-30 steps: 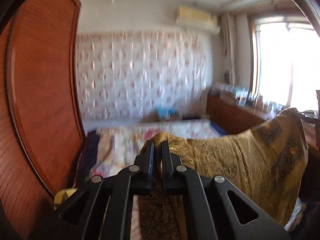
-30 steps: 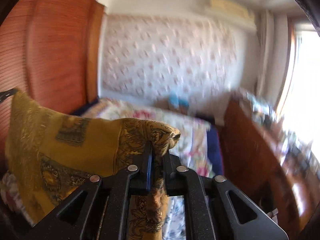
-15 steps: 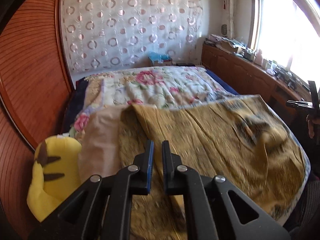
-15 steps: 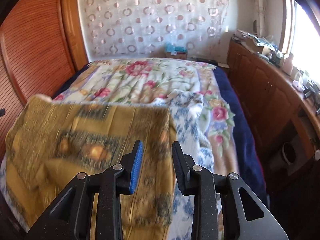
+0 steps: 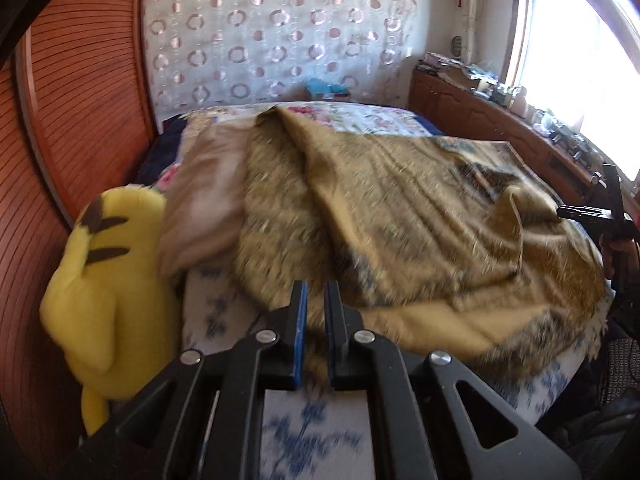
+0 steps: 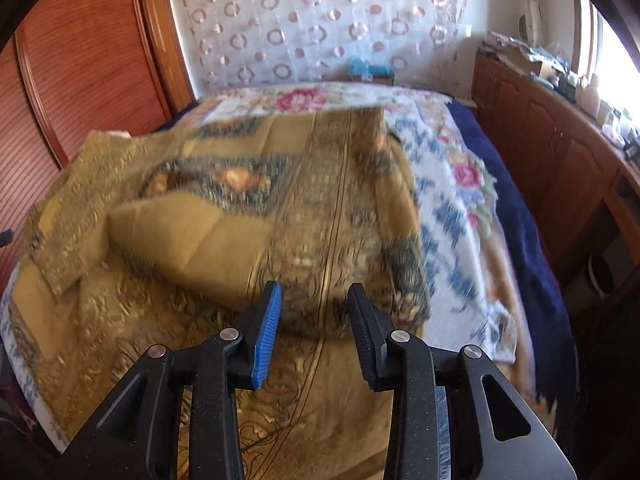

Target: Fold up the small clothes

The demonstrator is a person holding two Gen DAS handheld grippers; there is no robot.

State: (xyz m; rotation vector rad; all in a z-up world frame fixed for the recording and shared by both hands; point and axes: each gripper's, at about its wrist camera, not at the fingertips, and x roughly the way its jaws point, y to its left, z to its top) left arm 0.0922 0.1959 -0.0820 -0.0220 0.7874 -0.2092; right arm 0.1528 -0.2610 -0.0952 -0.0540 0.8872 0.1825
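A mustard-gold patterned cloth (image 5: 400, 216) lies spread and rumpled on the bed; it also shows in the right wrist view (image 6: 240, 216). My left gripper (image 5: 315, 300) is over the cloth's near edge with its jaws a narrow gap apart and nothing held between them. My right gripper (image 6: 314, 300) is open above the cloth, empty. The right gripper also shows in the left wrist view (image 5: 600, 208) at the far right edge of the bed.
A yellow plush toy (image 5: 108, 280) sits at the bed's left edge against the wooden wardrobe (image 5: 72, 120). A floral quilt (image 6: 452, 184) covers the bed. A wooden cabinet (image 6: 560, 152) with clutter runs along the right under the window. A beige cloth (image 5: 204, 200) lies beside the gold one.
A second ago both grippers held the gold cloth up in the air. Both have let go; the cloth now lies on the bed, and the right jaws have opened wide.
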